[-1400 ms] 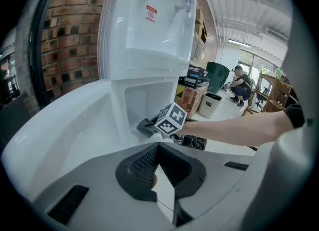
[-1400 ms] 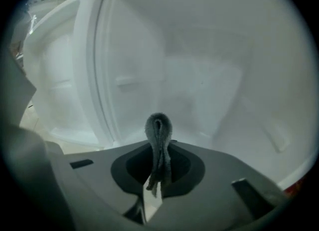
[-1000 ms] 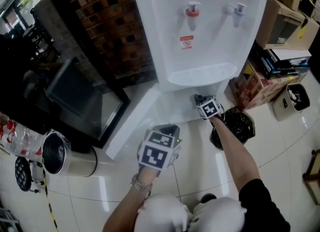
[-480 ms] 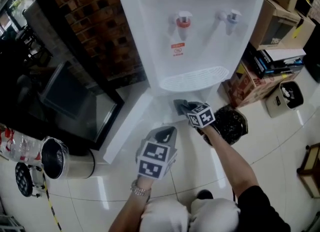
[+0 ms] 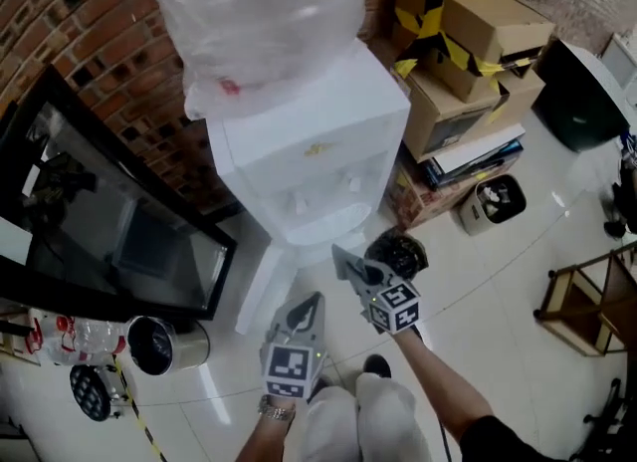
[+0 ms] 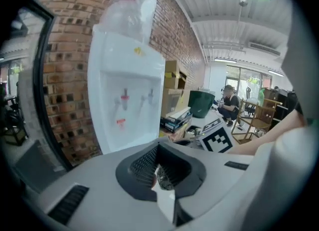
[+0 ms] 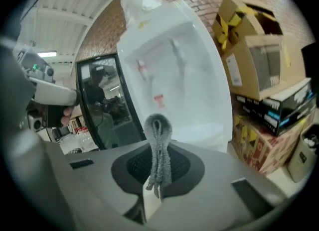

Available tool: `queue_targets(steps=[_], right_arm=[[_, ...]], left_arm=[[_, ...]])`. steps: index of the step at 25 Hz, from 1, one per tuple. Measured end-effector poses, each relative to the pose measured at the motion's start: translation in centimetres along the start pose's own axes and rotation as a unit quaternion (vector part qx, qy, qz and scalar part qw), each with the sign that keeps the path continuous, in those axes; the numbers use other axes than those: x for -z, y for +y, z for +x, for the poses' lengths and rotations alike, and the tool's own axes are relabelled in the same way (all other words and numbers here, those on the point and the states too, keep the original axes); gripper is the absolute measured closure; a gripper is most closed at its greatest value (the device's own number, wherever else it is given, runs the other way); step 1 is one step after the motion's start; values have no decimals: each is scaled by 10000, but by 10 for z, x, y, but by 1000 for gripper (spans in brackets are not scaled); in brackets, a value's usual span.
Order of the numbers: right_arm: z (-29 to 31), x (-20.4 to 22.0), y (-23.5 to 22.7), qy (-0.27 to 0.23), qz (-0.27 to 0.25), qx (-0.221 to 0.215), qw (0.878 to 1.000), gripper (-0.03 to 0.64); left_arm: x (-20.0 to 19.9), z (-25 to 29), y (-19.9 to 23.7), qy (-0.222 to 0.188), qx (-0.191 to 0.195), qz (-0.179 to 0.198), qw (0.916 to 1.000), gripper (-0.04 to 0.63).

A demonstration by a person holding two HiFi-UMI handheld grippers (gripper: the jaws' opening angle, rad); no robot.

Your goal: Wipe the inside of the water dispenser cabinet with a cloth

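Right gripper [image 7: 155,182] clamped on a folded grey cloth [image 7: 158,145], clear only in its own view. Left gripper [image 6: 162,177] pinched together, empty. Head view: both are clear of the water dispenser [image 5: 311,151], in front of its base.

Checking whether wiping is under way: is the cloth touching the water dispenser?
Apart. The right gripper view shows the cloth pinched in the right gripper, with the whole water dispenser standing clear beyond it.
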State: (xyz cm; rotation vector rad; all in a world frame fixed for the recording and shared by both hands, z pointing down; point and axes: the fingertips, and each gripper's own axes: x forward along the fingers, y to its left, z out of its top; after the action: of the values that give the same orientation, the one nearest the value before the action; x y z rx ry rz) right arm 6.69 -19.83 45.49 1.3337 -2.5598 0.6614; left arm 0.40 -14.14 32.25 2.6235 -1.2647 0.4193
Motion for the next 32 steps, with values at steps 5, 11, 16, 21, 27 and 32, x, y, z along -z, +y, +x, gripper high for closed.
queue_targets(steps=[5, 11, 16, 21, 27, 32], right_arm=[[-99, -161, 103, -425, 28, 168, 9990, 595], [-180, -299, 192, -120, -245, 532, 9982, 595], [-230, -358, 237, -15, -108, 850, 9963, 595], [-267, -386, 268, -175, 36, 1060, 9942, 595], [-304, -378, 279, 292, 39, 1235, 9919, 595], [-343, -360, 313, 271, 258, 955, 9947, 595]], left_arm=[[-139, -77, -15, -75, -242, 106, 9996, 594], [-278, -160, -26, 45, -408, 5, 9992, 594], [-330, -208, -40, 120, -278, -267, 9992, 594], [-344, -239, -61, 247, -111, -210, 9994, 594], [-350, -260, -82, 452, -500, -151, 9976, 594], [-347, -294, -104, 436, -816, -732, 9930, 594]])
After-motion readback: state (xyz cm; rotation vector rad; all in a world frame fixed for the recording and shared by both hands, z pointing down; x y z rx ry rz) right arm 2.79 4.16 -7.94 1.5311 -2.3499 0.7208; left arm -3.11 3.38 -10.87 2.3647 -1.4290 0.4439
